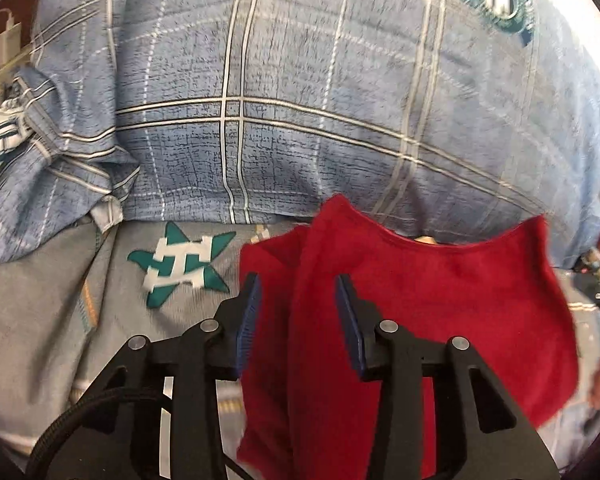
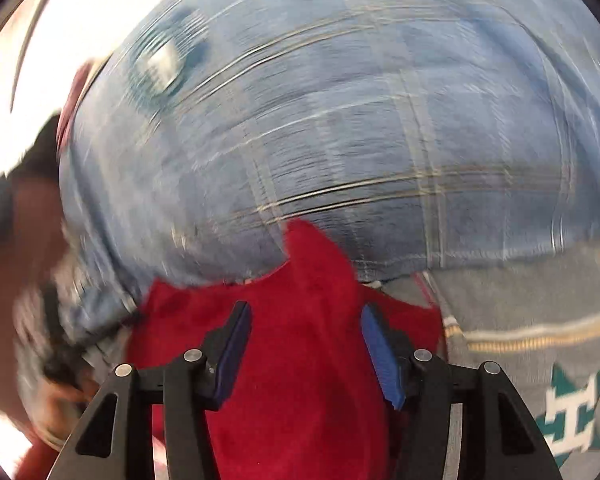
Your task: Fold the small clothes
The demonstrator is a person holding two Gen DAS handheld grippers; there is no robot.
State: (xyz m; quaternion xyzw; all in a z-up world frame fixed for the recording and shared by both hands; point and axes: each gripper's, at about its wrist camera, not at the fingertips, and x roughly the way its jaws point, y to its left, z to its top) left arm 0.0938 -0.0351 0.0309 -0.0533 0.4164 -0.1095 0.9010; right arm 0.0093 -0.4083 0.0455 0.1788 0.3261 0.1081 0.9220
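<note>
A small red garment (image 1: 420,300) lies on a grey printed bedsheet (image 1: 40,320), partly folded, with a raised fold running between the fingers of my left gripper (image 1: 298,284). The left jaws are open above the cloth; its blue pads (image 1: 252,312) show no grip on it. In the right wrist view the same red garment (image 2: 300,360) fills the space under my right gripper (image 2: 306,312), whose jaws are open, with a peak of cloth standing up ahead of them. This view is motion-blurred.
A large blue plaid pillow (image 1: 320,80) lies just behind the garment and also shows in the right wrist view (image 2: 340,120). The sheet carries a teal star print (image 1: 180,264). A white charger (image 1: 10,40) sits far left. Blurred dark objects lie at the left (image 2: 52,340).
</note>
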